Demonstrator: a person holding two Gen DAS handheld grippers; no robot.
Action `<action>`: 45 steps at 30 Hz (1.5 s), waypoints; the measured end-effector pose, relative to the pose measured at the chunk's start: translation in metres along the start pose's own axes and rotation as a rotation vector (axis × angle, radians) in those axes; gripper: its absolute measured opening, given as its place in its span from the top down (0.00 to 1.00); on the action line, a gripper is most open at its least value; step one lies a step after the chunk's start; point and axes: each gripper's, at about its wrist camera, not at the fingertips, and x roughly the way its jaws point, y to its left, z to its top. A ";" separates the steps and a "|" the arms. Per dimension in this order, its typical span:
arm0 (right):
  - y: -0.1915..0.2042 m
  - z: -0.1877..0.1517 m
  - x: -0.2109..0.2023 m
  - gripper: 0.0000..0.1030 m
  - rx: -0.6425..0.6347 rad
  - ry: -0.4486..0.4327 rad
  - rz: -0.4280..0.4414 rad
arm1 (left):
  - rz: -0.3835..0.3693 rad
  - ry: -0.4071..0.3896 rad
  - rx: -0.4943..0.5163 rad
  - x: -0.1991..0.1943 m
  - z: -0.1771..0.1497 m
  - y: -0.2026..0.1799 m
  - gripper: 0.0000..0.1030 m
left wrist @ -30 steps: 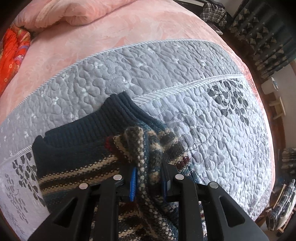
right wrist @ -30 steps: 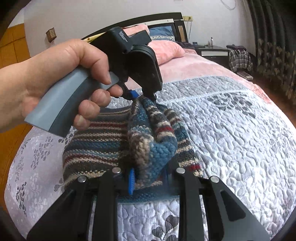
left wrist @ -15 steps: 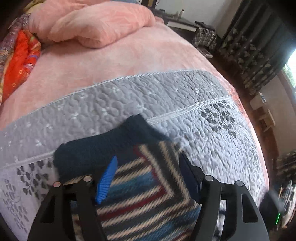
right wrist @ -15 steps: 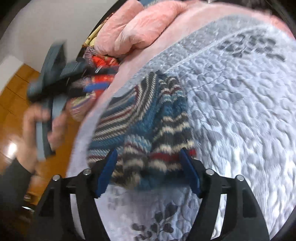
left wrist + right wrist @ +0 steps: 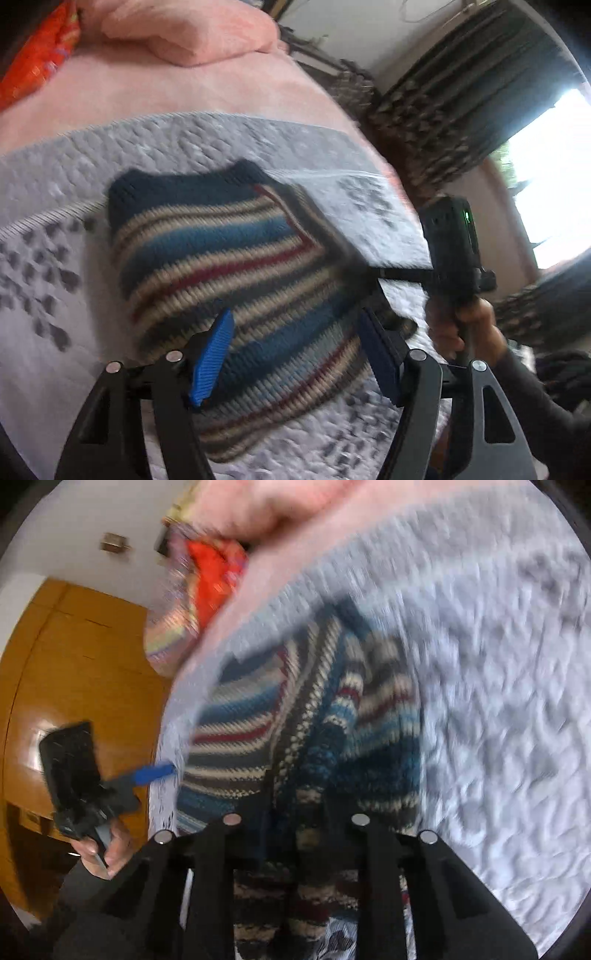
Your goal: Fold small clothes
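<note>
A striped knit sweater (image 5: 221,258) in blue, cream and dark red lies folded on the grey quilt (image 5: 55,295), navy collar at the far end. My left gripper (image 5: 295,360) hovers open over its near part, blue pads wide apart and holding nothing. In the same view my right gripper (image 5: 364,273) reaches the sweater's right edge, held by a hand (image 5: 469,325). In the right wrist view, the right gripper (image 5: 297,801) is shut on a bunched fold of the sweater (image 5: 332,720). The left gripper's blue pad (image 5: 155,771) shows off the bed's left edge.
A pink blanket (image 5: 184,81) and pink pillow (image 5: 184,33) lie beyond the quilt, with an orange cloth (image 5: 37,62) at the far left. Dark curtains (image 5: 461,110) and a bright window (image 5: 546,166) stand to the right. A wooden wardrobe (image 5: 74,664) is beside the bed.
Both grippers let go of the raised sweater fold and opened. The left has drawn back and stays open. The right has since shut again on the sweater's edge.
</note>
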 end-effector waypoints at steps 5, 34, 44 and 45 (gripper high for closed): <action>-0.042 -0.009 0.007 0.70 0.109 -0.015 -0.098 | -0.071 0.011 -0.062 0.019 -0.020 0.013 0.33; -0.010 -0.075 -0.027 0.89 0.003 0.097 -0.128 | -0.201 0.112 -0.069 0.050 -0.040 -0.006 0.37; -0.004 -0.044 -0.052 0.54 0.028 0.007 -0.070 | -0.115 0.160 -0.077 0.076 -0.029 0.009 0.37; -0.006 -0.031 -0.049 0.54 0.046 -0.002 -0.067 | -0.111 0.160 -0.073 0.077 -0.029 0.009 0.38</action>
